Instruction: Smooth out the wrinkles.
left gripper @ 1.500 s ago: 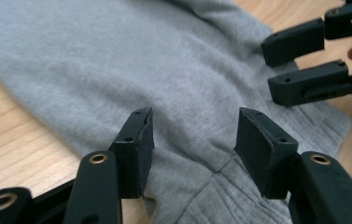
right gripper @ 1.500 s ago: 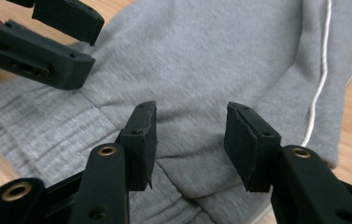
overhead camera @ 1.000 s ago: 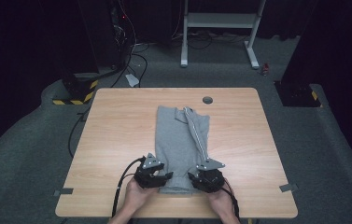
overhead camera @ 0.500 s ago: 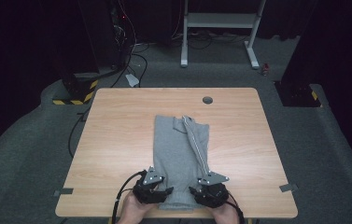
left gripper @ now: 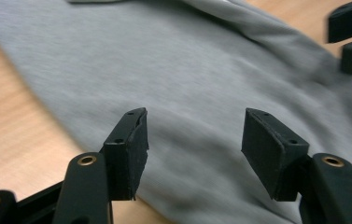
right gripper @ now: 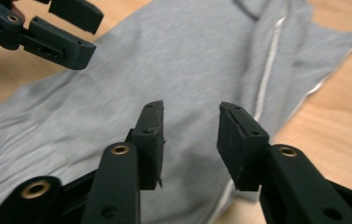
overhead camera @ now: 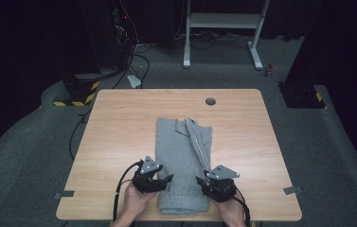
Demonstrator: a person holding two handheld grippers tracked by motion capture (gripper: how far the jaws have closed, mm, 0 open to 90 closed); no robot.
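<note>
Folded grey knit garment [overhead camera: 182,161] lies on the wooden desk [overhead camera: 119,127] beneath both jaws. Left hand-held gripper [overhead camera: 165,178] has just been opening, right hand-held gripper [overhead camera: 200,180] closing; neither grips. Pinch the near hem corners evenly.

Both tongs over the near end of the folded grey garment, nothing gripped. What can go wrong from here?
1. The left tongs have just been opening and the right tongs closing, both with empty jaws above the grey garment; uneven pinches could skew the fold.
2. The right tongs sit near the zipper strip and the garment's edge; a grab there may catch only the top layer.
3. The hem lies close to the table's near edge; a pull could slide it off.
</note>
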